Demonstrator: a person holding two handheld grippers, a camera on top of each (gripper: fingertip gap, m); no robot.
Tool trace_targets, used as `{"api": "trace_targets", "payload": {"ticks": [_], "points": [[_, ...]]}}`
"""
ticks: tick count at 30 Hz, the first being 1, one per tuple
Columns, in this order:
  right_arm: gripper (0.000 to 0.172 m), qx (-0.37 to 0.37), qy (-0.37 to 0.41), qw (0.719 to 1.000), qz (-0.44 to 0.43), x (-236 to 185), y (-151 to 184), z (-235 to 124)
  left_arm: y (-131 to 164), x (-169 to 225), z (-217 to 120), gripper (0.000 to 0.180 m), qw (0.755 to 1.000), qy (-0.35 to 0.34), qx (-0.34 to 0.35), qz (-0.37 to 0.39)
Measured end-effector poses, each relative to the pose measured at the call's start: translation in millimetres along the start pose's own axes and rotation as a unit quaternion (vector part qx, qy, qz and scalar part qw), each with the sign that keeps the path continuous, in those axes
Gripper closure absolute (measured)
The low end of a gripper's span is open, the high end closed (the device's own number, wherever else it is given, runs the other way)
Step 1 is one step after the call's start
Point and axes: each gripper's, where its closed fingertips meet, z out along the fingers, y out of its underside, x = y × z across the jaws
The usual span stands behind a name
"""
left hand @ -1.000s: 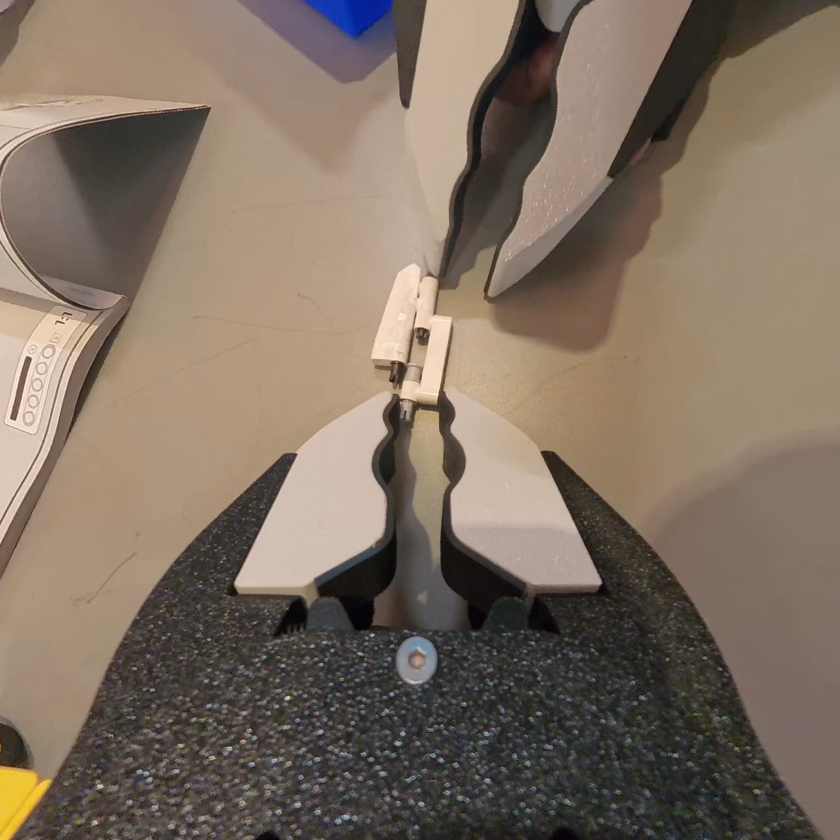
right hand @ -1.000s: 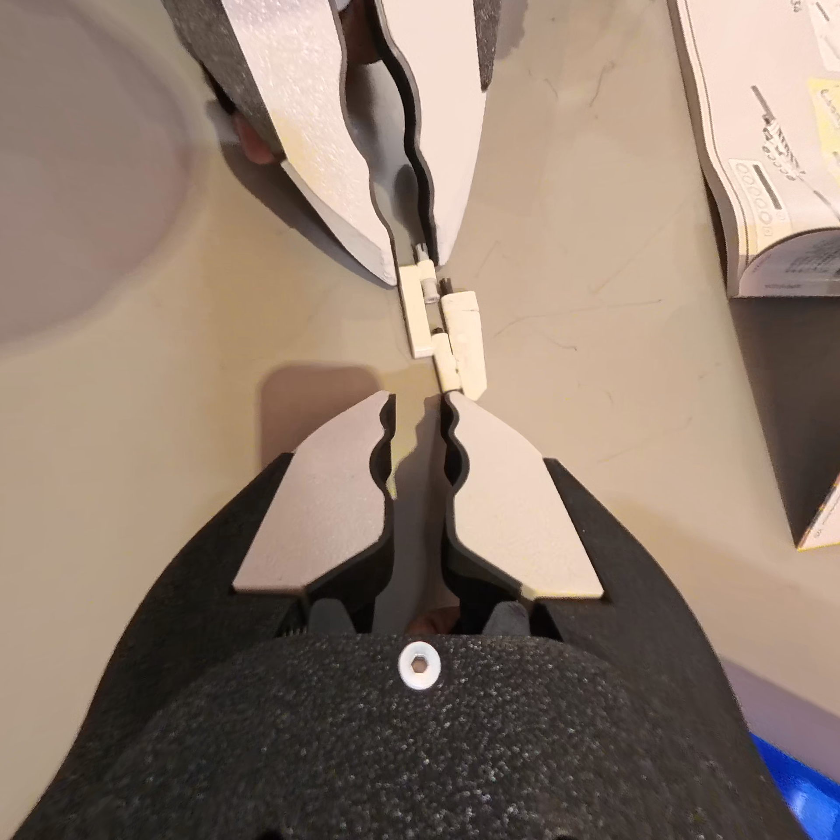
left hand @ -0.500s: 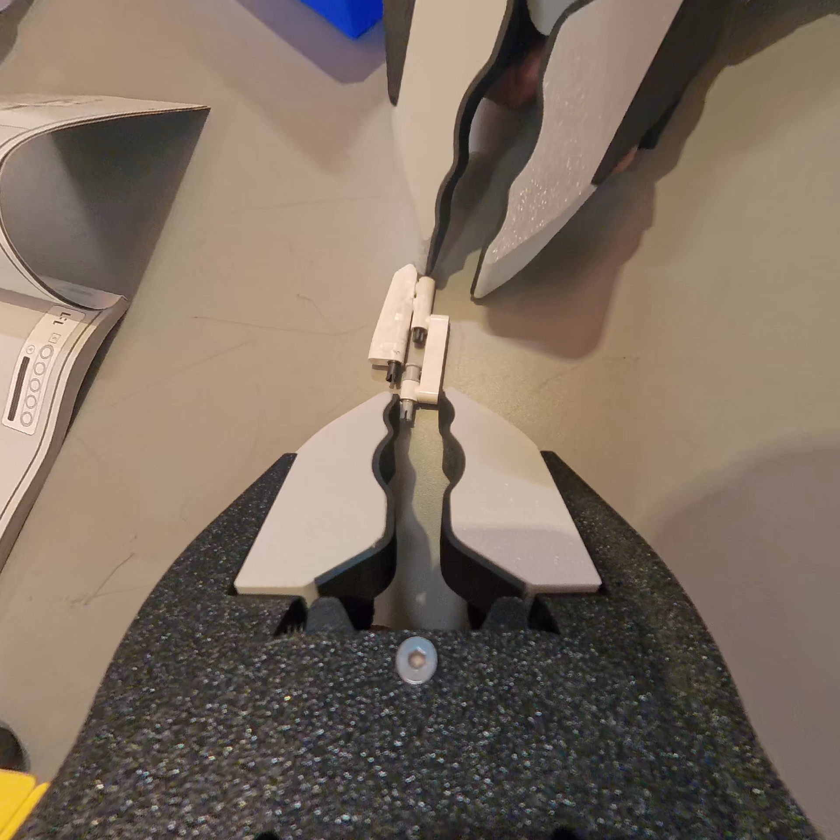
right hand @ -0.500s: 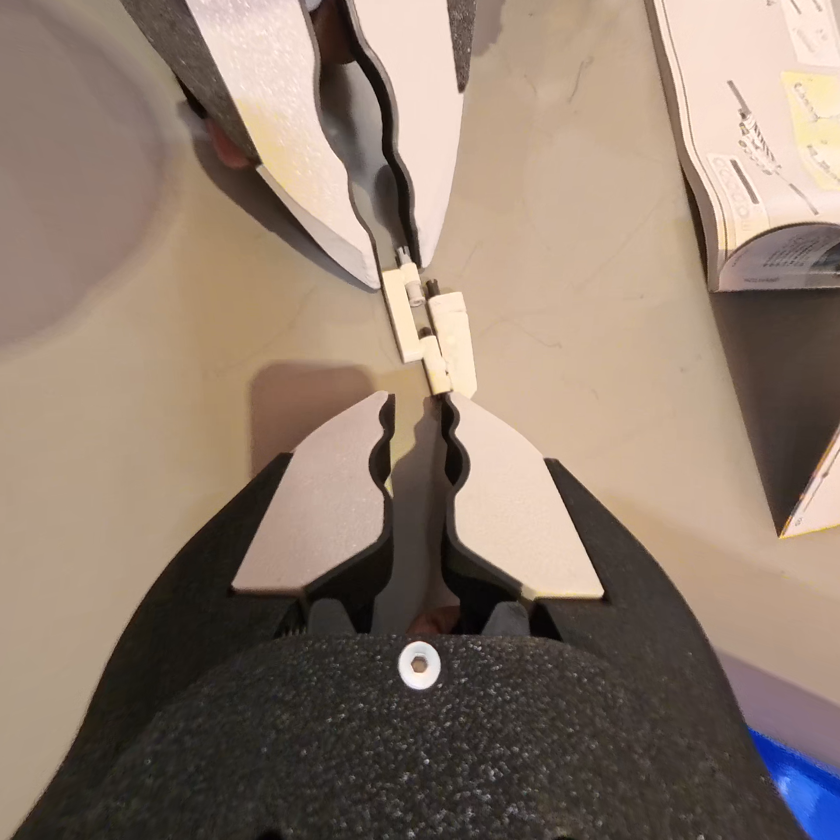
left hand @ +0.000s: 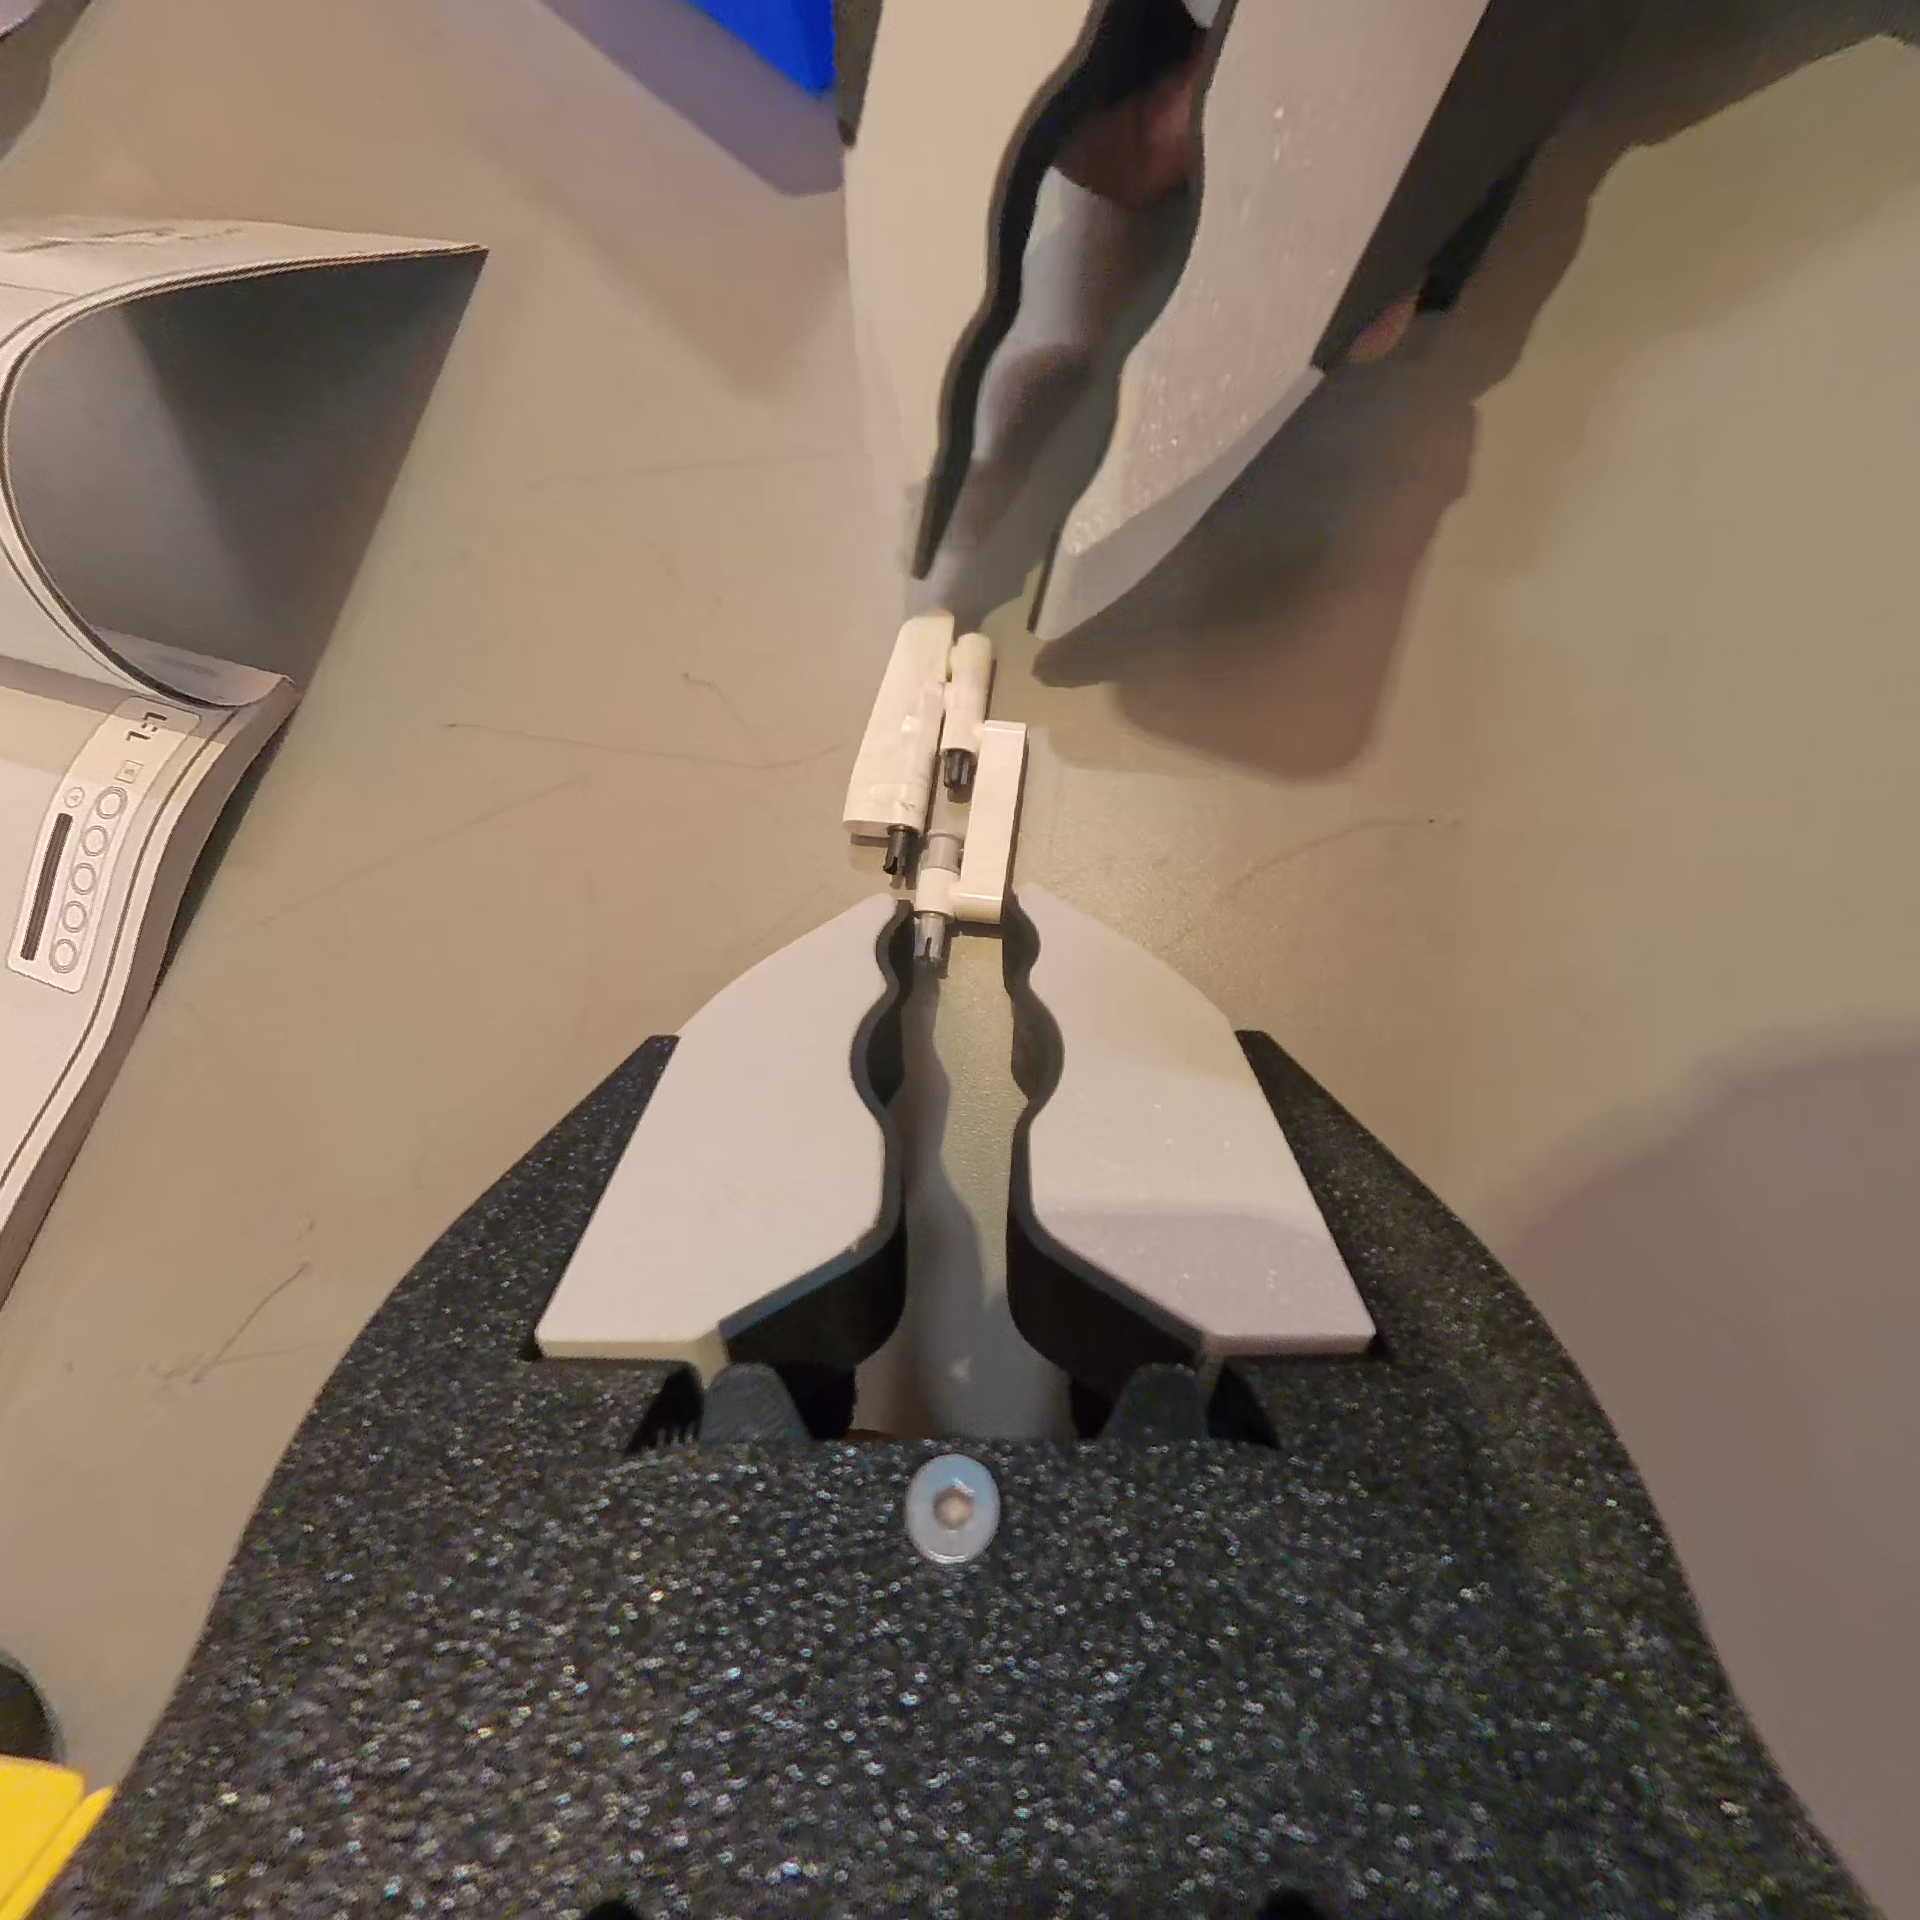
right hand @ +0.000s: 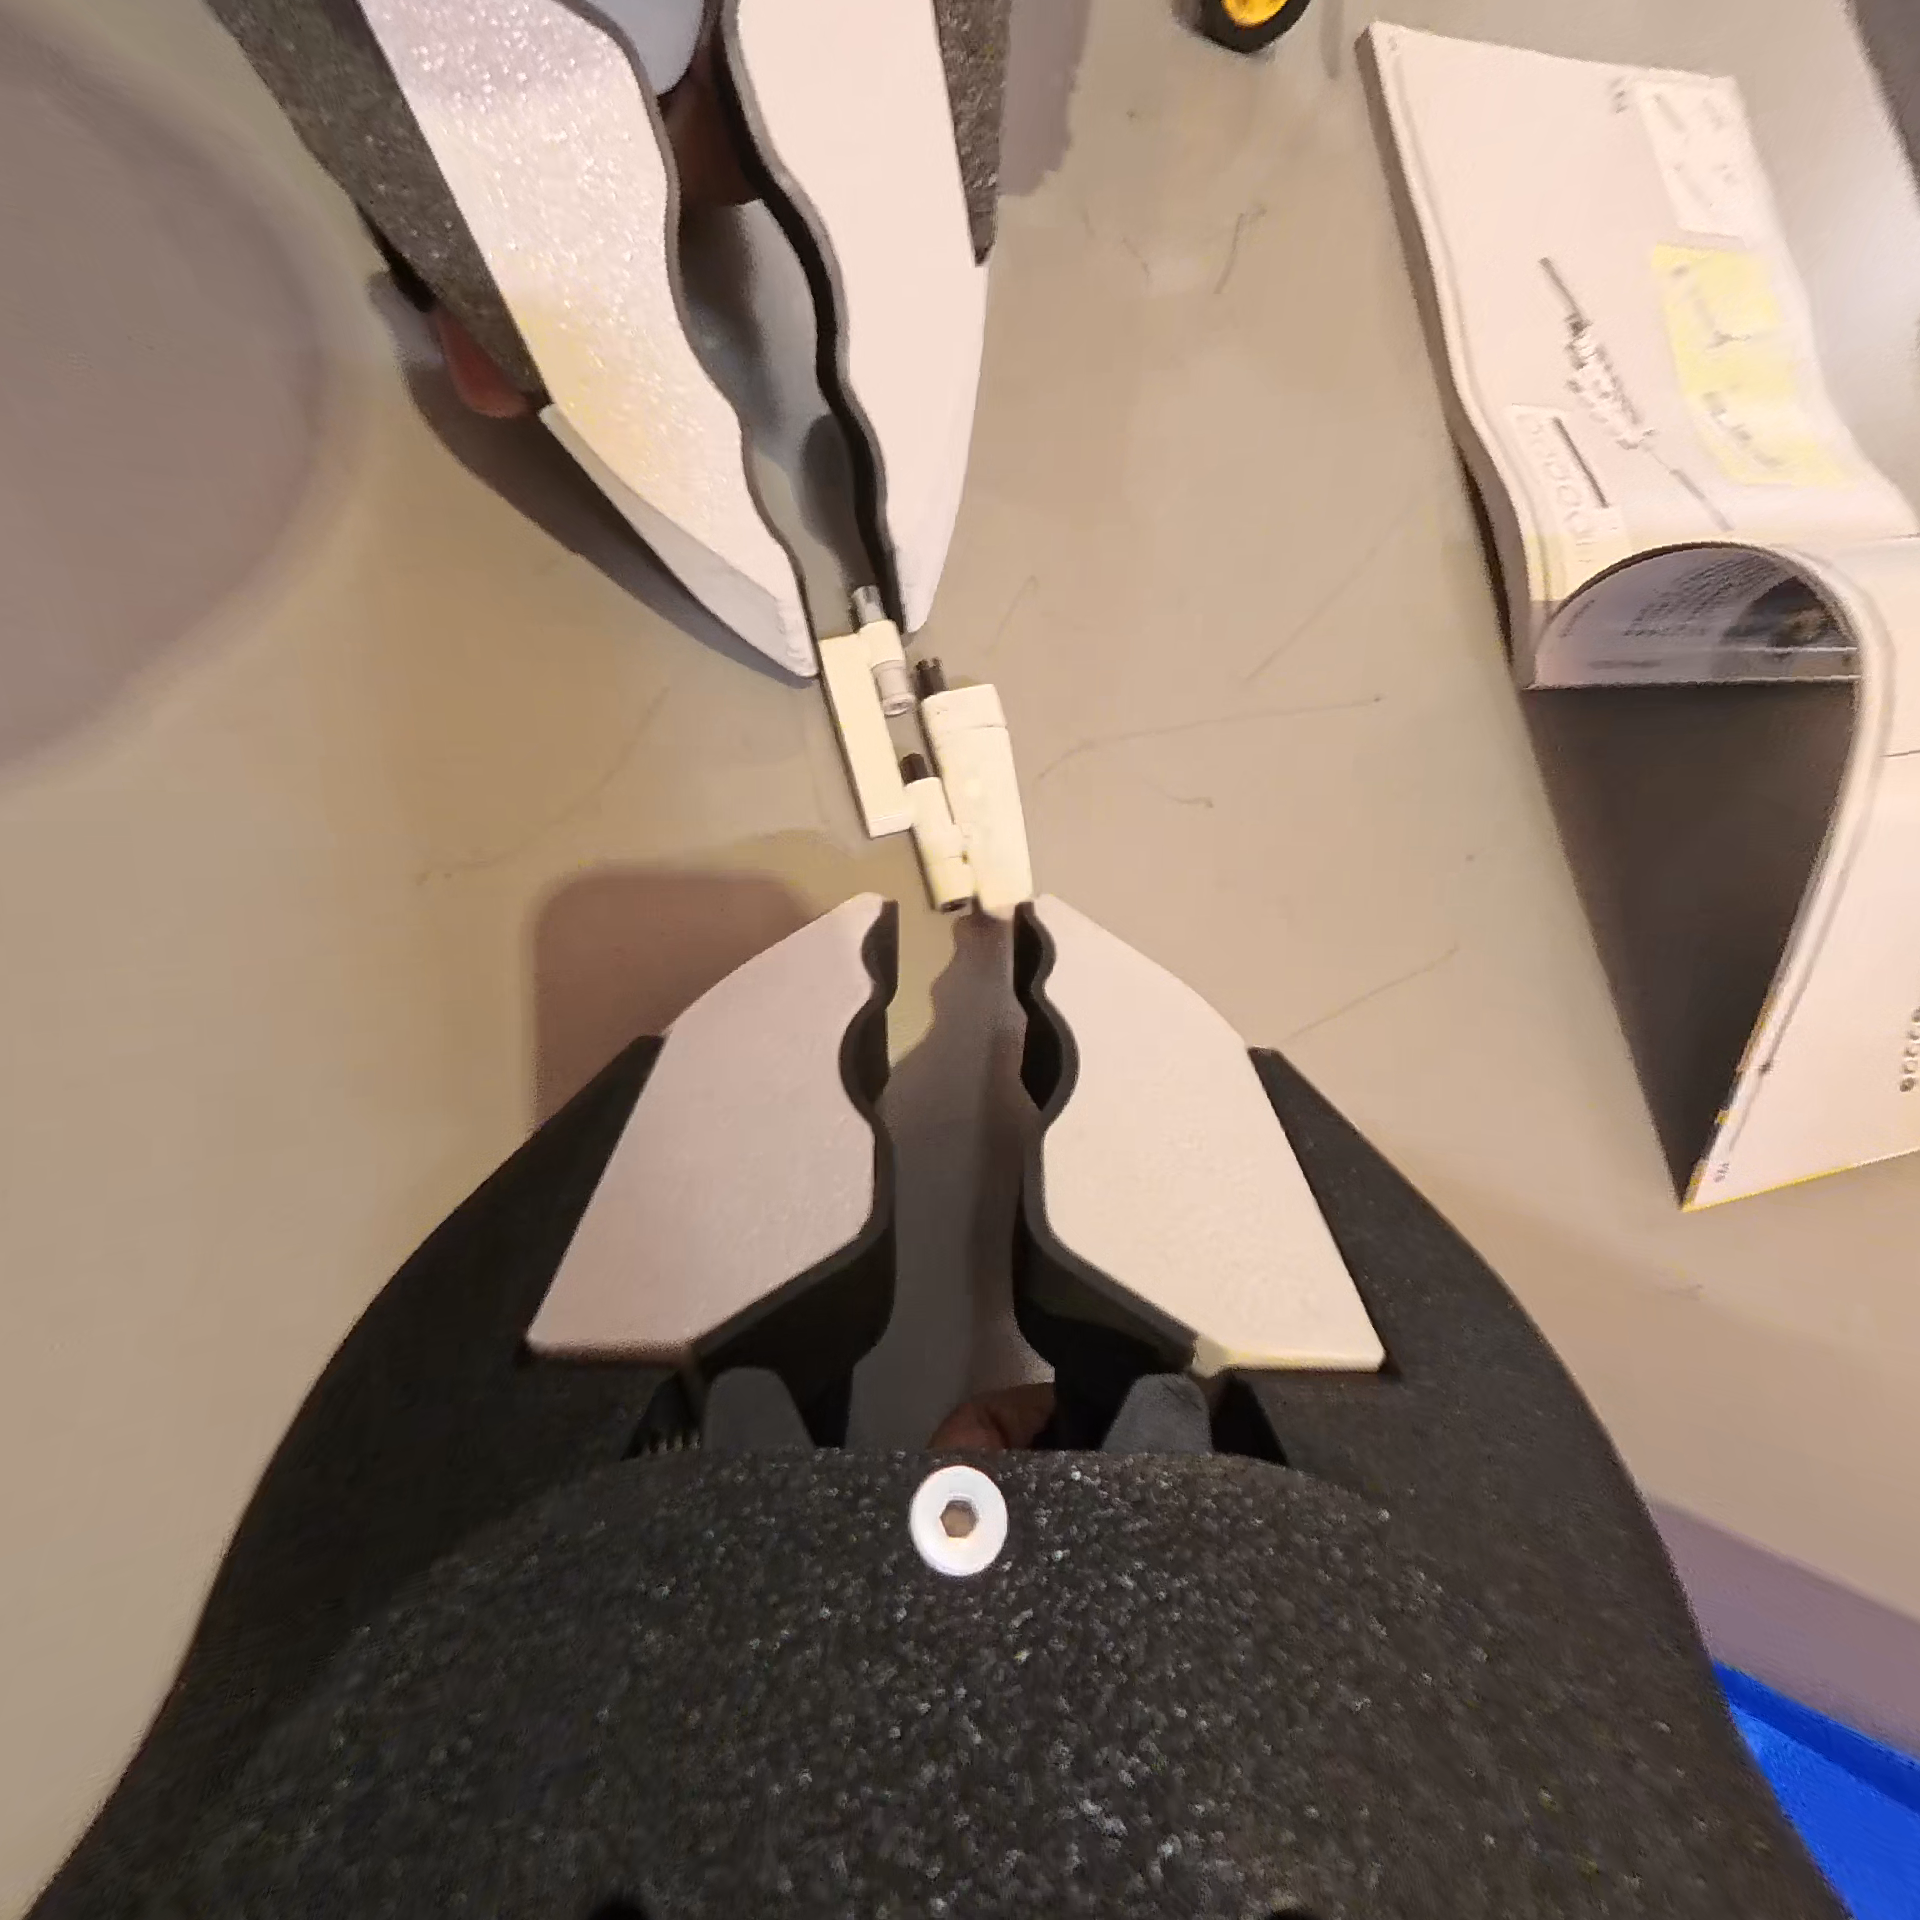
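Note:
A small white brick assembly (left hand: 935, 769) with grey and black pins sits between my two grippers over the beige table (left hand: 416, 623). My left gripper (left hand: 956, 914) is shut on its near end, where a grey pin and the end of a white beam sit between the tips. The right wrist view shows the same grip (right hand: 857, 623) on the assembly (right hand: 935, 769). My right gripper (right hand: 956, 914) is open. Its tips stand just short of the assembly's other end, and nothing is between the pads. In the left wrist view it (left hand: 982, 592) hangs clear of that end.
An open instruction booklet (left hand: 104, 831) lies to the left of my left gripper and shows at the right in the right wrist view (right hand: 1662, 364). A blue object (left hand: 800, 42) lies at the table's edge. A yellow-hubbed wheel (right hand: 1247, 16) and a yellow piece (left hand: 31, 1818) lie farther off. There is about 6 cm between the tips of the two grippers.
My right gripper has opened wider and drawn back from the assembly's end, which it touched a second ago. My left gripper keeps its grip and has not moved.

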Motion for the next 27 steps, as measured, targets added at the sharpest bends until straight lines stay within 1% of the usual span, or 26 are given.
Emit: {"api": "trace_targets", "payload": {"ticks": [2,8,10,16,17,18,21,27], "points": [[0.149,0.003,0.018,1.0,-0.008,6.8,1.1,2.0,0.0,0.0,0.0,0.164,1.0,0.0,0.0,0.0],[0.147,0.015,0.0,1.0,-0.011,8.1,-2.5,9.0,-0.4,0.0,0.2,0.165,1.0,0.004,0.003,-0.002],[0.154,0.012,-0.017,1.0,-0.008,4.6,-2.9,10.6,-0.6,-0.1,0.1,0.164,1.0,0.004,0.003,-0.002],[0.16,0.02,-0.02,0.999,-0.022,1.6,-4.9,10.4,-0.4,-1.1,-0.3,0.164,1.0,-0.001,0.004,0.002],[0.163,0.023,-0.021,0.999,-0.027,0.6,-5.7,10.0,-0.6,-1.3,-0.3,0.164,1.0,-0.002,0.004,0.003],[0.172,0.027,-0.022,0.999,-0.029,-0.4,-6.6,9.6,-0.8,-1.3,-0.4,0.164,1.0,-0.002,0.005,0.005],[0.172,0.025,-0.021,0.999,-0.028,-0.1,-6.3,9.8,-0.7,-1.3,-0.5,0.164,1.0,-0.002,0.006,0.004],[0.164,0.025,-0.018,0.999,-0.027,0.5,-4.3,8.0,-0.5,-2.8,-0.8,0.164,1.0,-0.005,0.006,0.005]]}}
